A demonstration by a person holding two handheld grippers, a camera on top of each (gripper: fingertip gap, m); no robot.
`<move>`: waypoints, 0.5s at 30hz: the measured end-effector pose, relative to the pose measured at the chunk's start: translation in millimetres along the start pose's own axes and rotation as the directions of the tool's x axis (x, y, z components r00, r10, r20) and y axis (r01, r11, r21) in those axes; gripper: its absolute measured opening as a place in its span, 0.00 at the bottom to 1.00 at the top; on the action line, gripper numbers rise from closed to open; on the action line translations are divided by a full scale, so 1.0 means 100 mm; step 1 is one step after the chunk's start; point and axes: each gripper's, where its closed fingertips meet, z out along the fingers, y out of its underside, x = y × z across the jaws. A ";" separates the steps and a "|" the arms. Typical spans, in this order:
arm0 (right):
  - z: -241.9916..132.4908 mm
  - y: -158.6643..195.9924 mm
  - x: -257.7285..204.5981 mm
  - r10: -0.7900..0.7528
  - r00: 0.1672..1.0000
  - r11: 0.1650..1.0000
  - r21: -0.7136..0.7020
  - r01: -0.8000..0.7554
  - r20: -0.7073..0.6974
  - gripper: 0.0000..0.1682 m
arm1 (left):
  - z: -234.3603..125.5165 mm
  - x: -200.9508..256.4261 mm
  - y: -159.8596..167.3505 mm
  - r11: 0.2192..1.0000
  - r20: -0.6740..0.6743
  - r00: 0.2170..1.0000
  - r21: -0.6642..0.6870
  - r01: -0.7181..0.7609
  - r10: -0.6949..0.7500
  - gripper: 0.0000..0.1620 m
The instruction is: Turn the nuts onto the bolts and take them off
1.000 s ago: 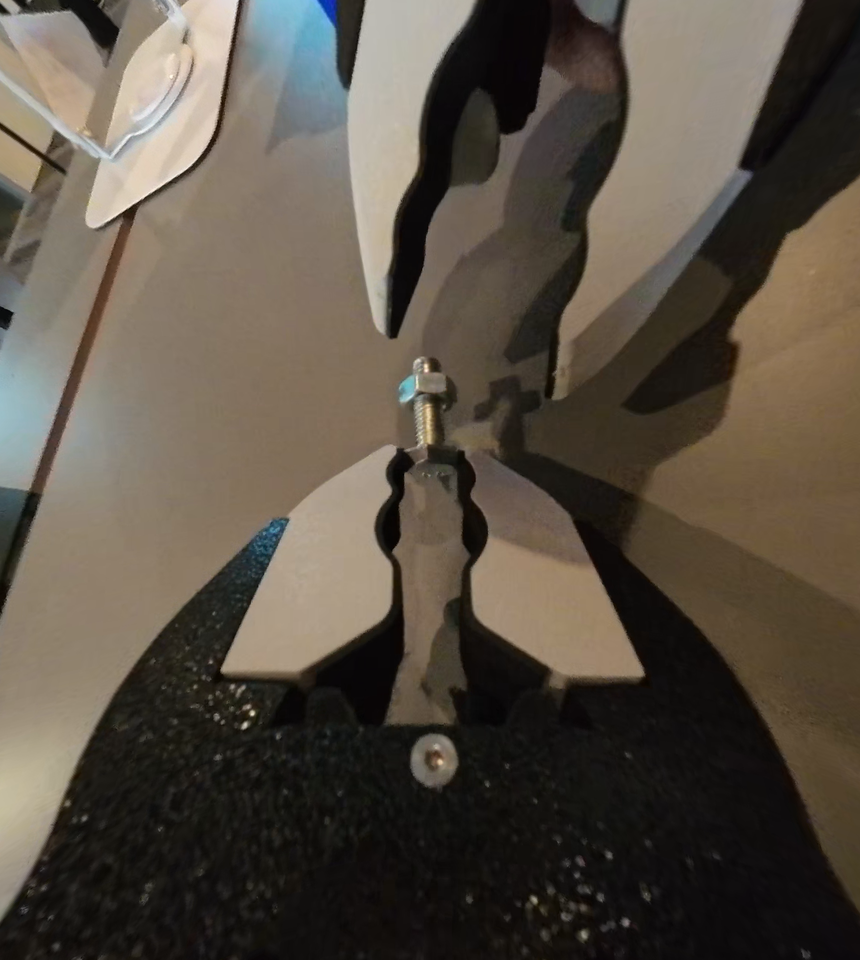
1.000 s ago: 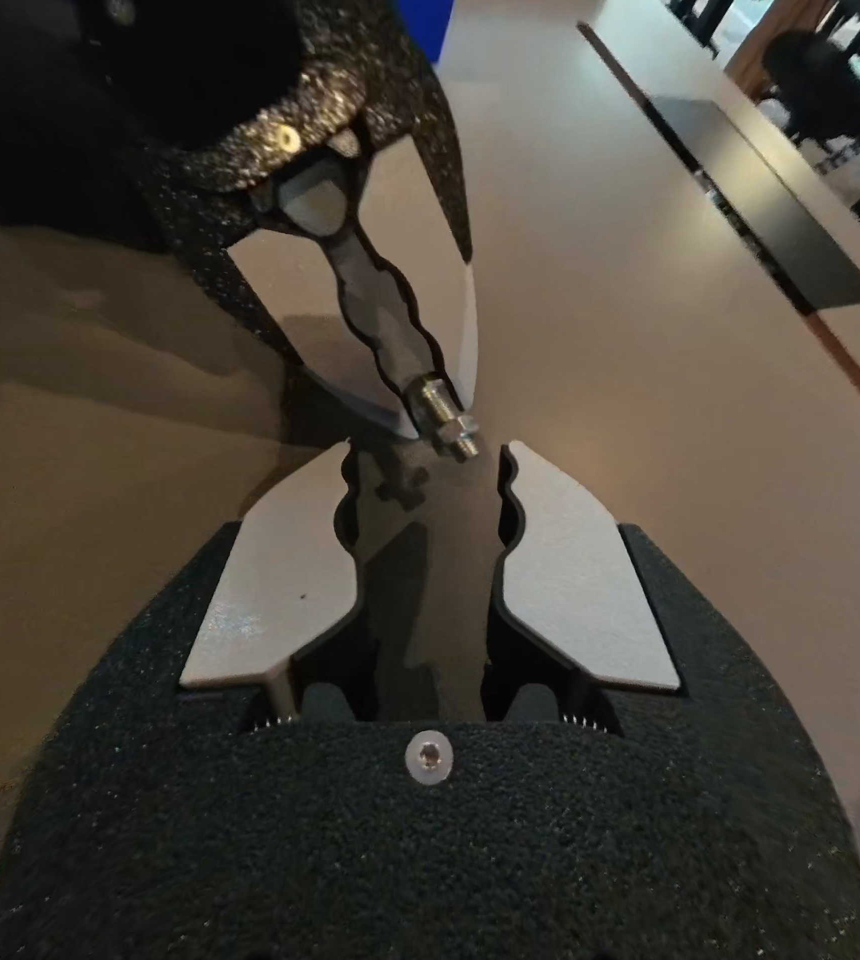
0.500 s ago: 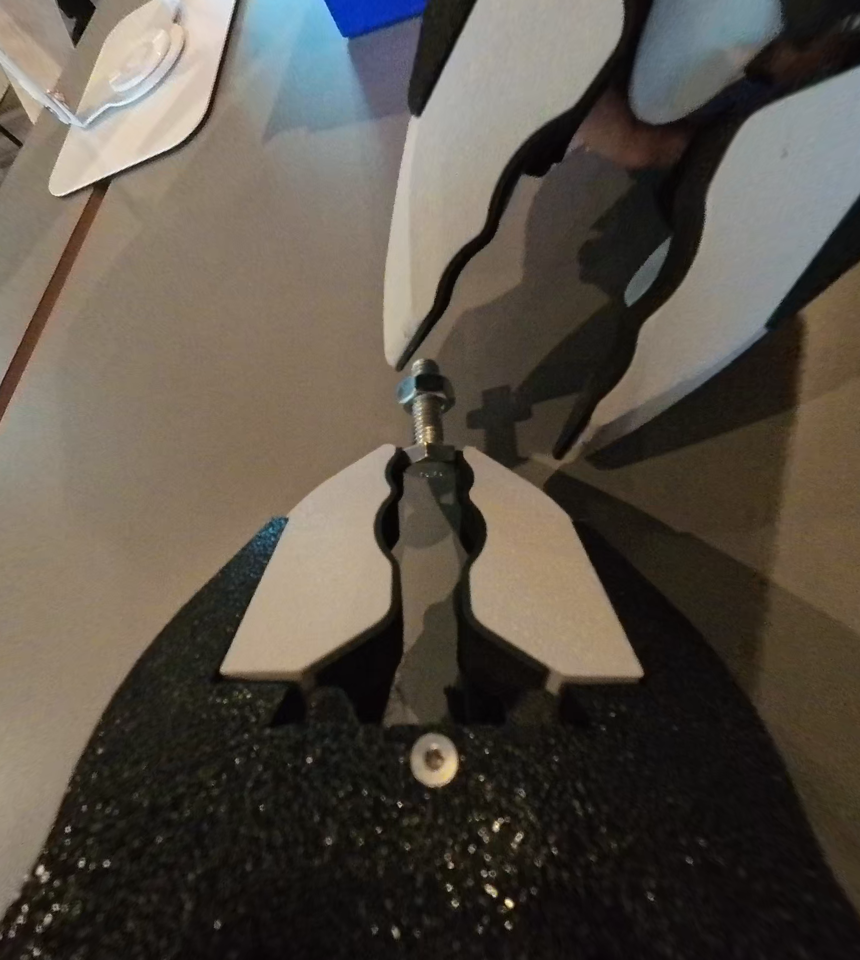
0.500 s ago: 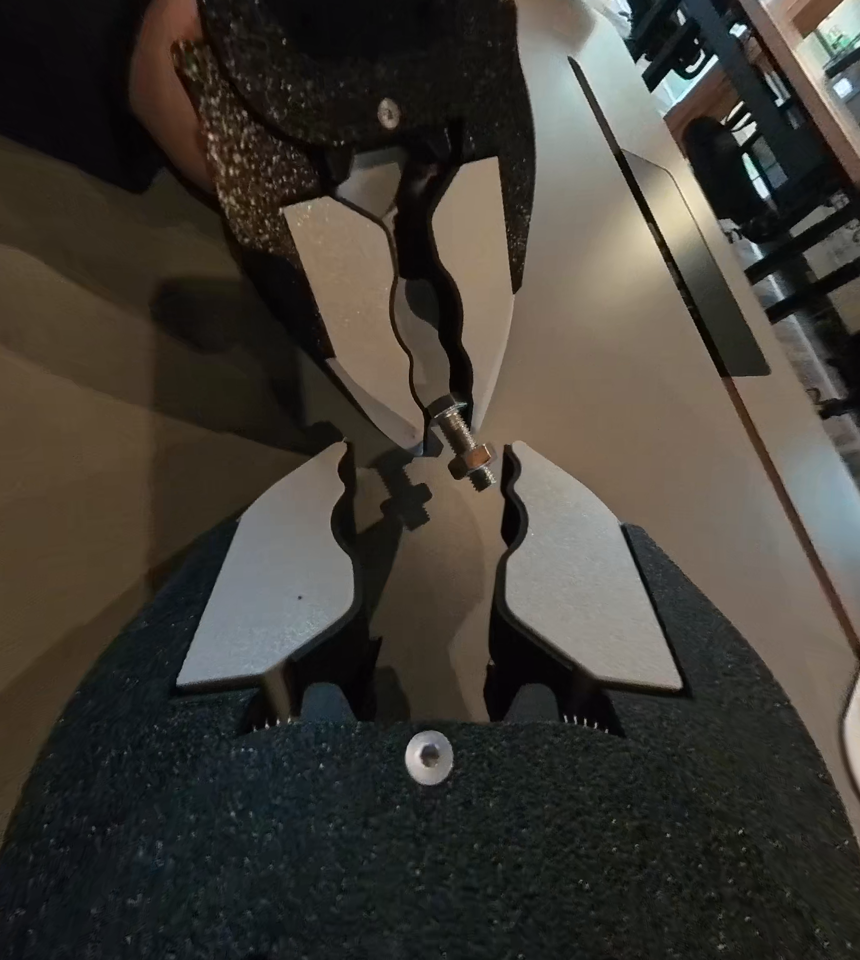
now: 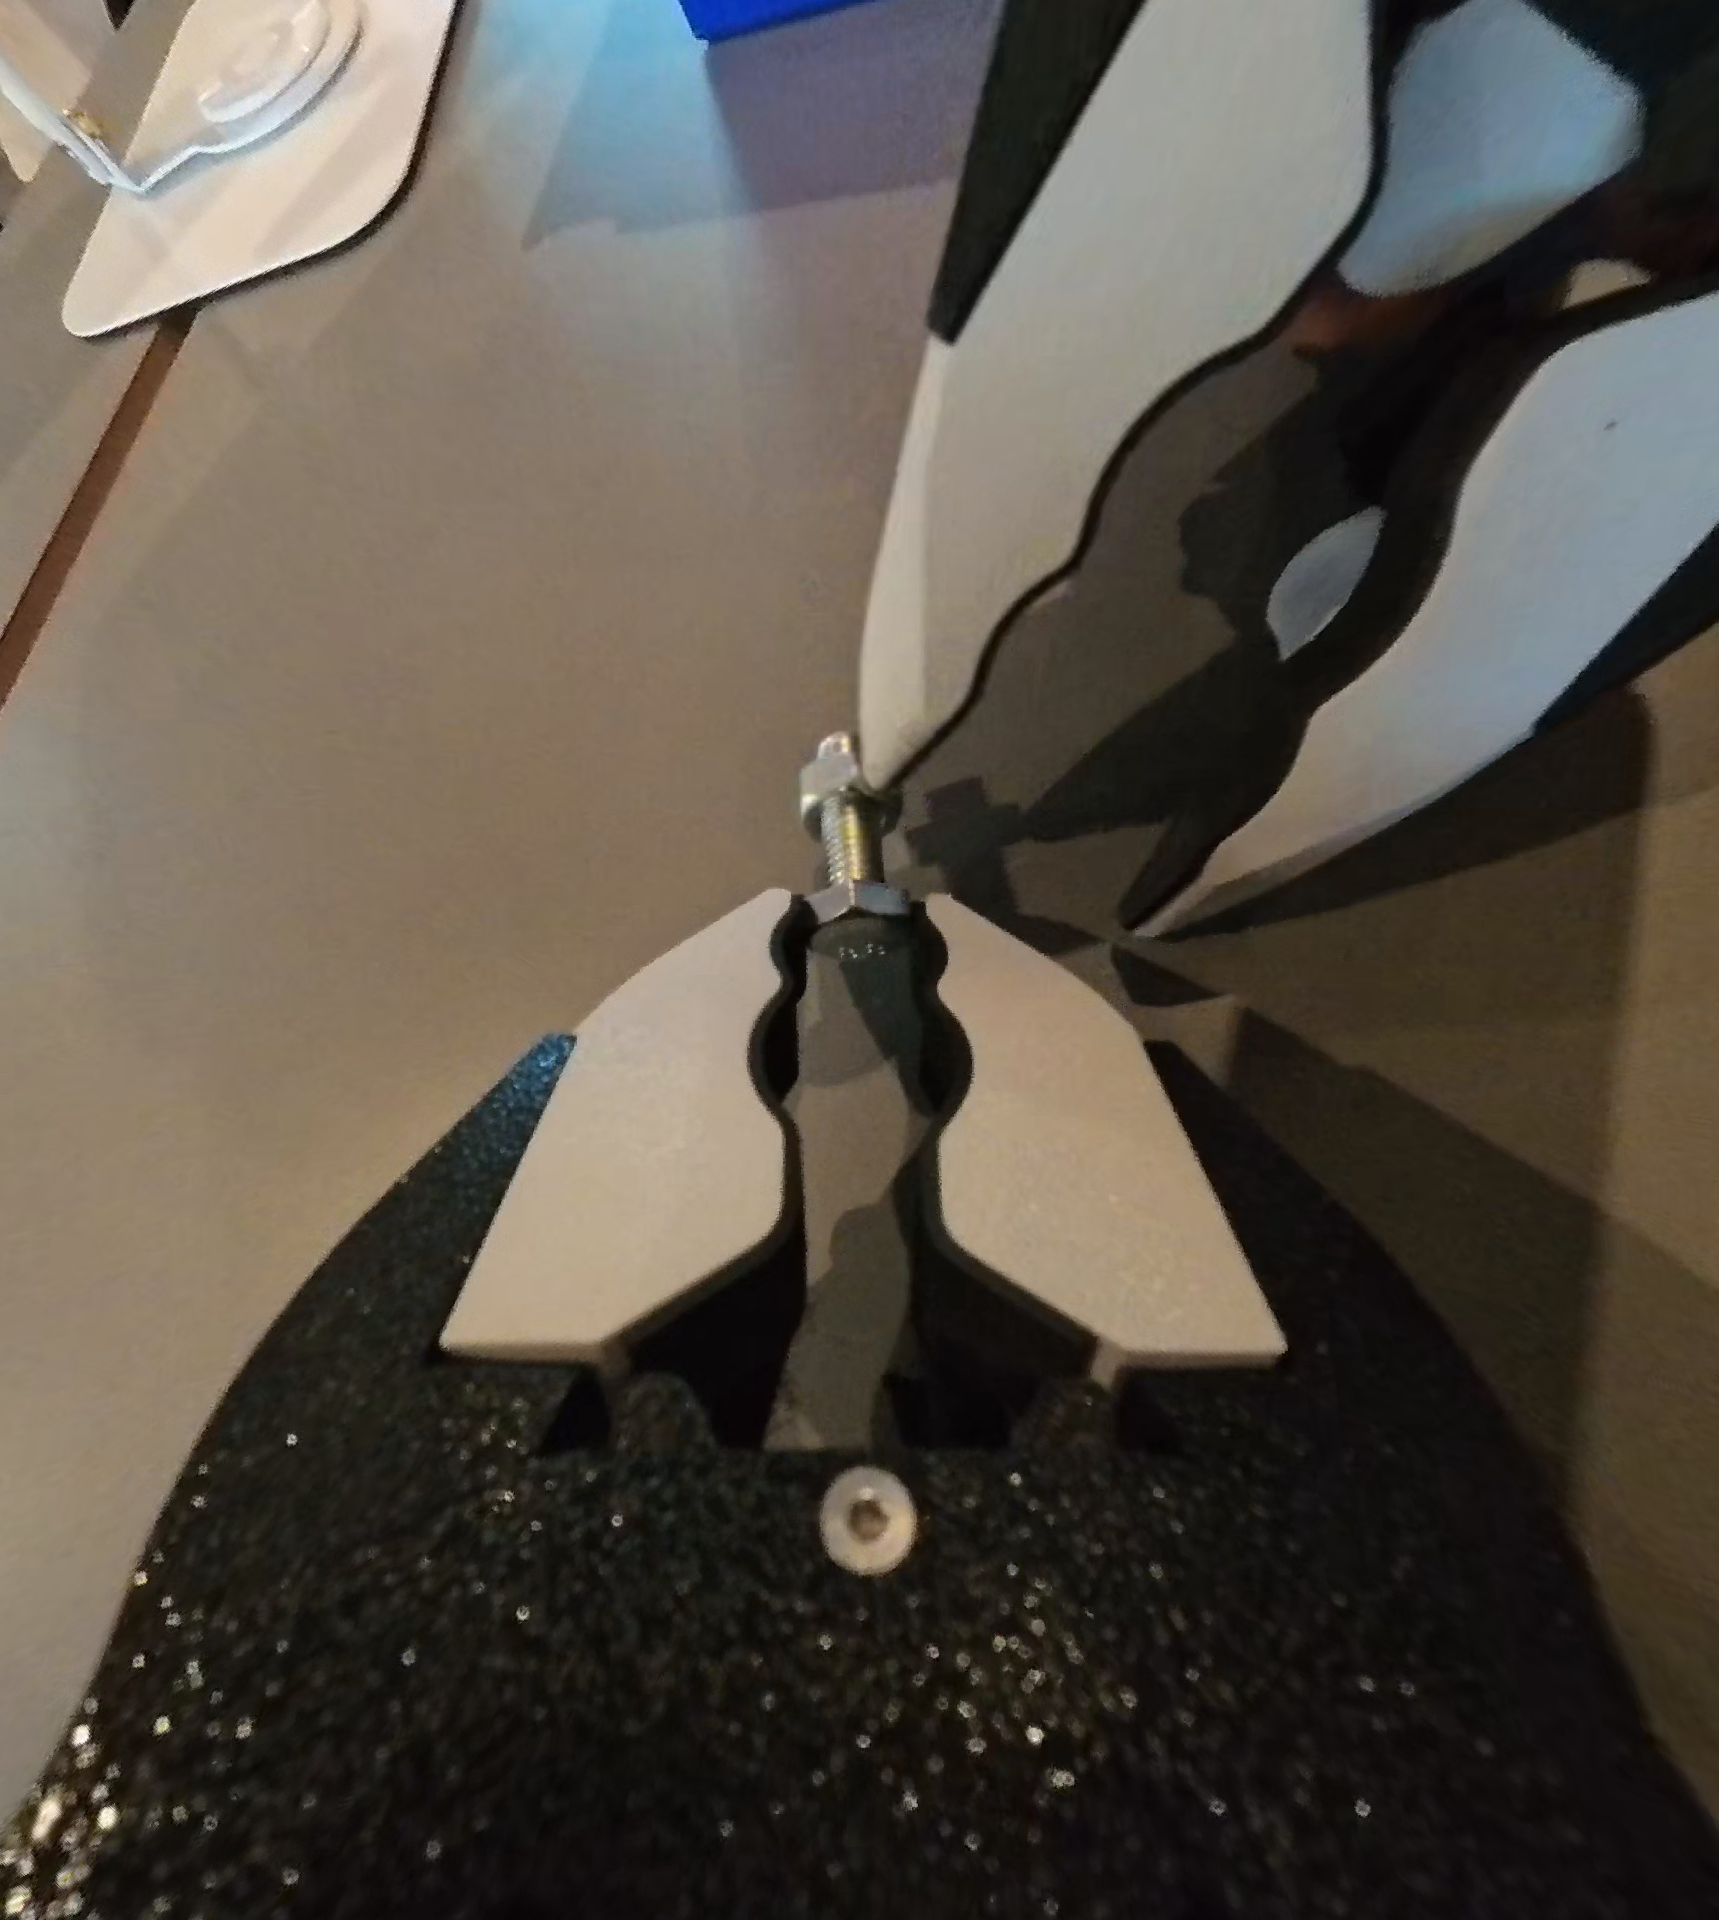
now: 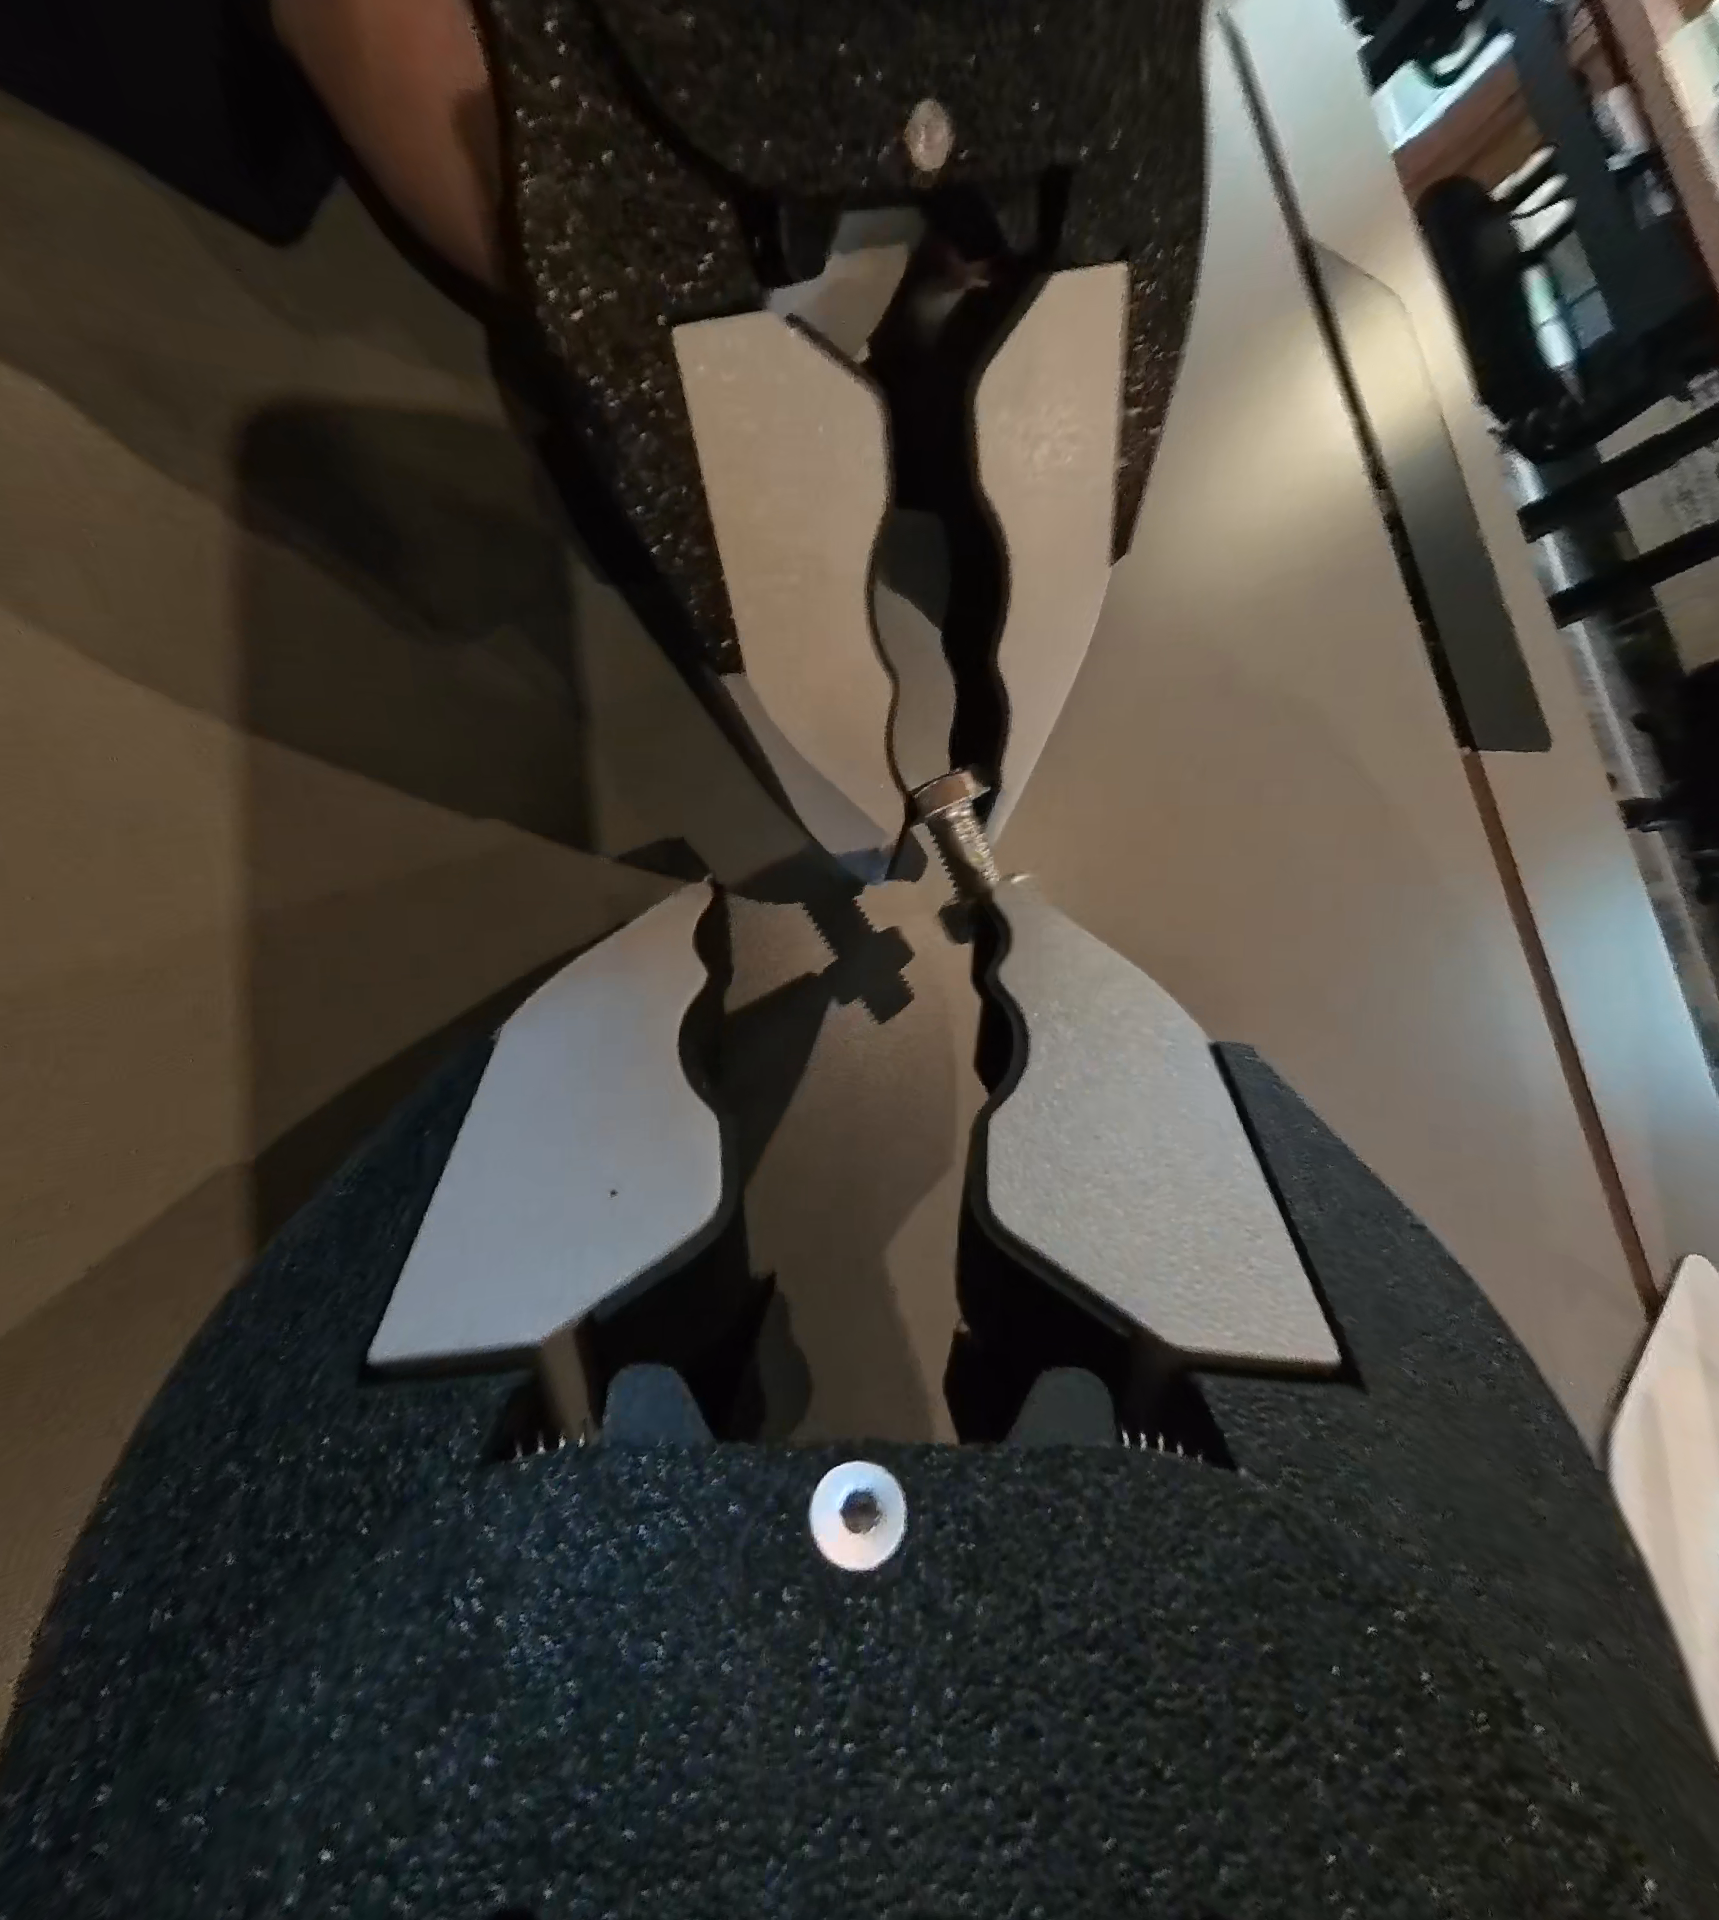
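Now the open right hand-held gripper [image 6: 850, 899] apparently touches the nut [image 5: 827, 781] (left hand-held gripper [image 5: 855, 920] clamps bolt [image 5: 853, 847]).

Dim warm light, hard overlapping shadows on the table [image 5: 419, 727], blurred wide-angle edges.

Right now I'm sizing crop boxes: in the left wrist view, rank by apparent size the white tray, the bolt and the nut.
1. white tray, cut off by the frame
2. bolt, head pinched in the left claw
3. nut
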 end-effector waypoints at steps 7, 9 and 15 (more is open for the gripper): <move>-0.05 -0.06 -0.01 0.025 0.999 0.999 0.039 -0.026 0.020 0.20 | 0.00 0.00 0.00 1.000 -0.006 1.000 -0.001 0.003 -0.003 0.11; -0.05 -0.08 0.07 0.030 0.999 0.998 0.051 -0.028 -0.033 0.25 | 0.00 0.01 0.00 1.000 -0.009 1.000 -0.001 0.002 -0.002 0.11; 0.03 -0.01 0.04 0.028 0.999 1.000 0.011 -0.028 -0.030 0.30 | 0.00 0.03 0.00 1.000 -0.019 1.000 0.004 -0.008 0.008 0.11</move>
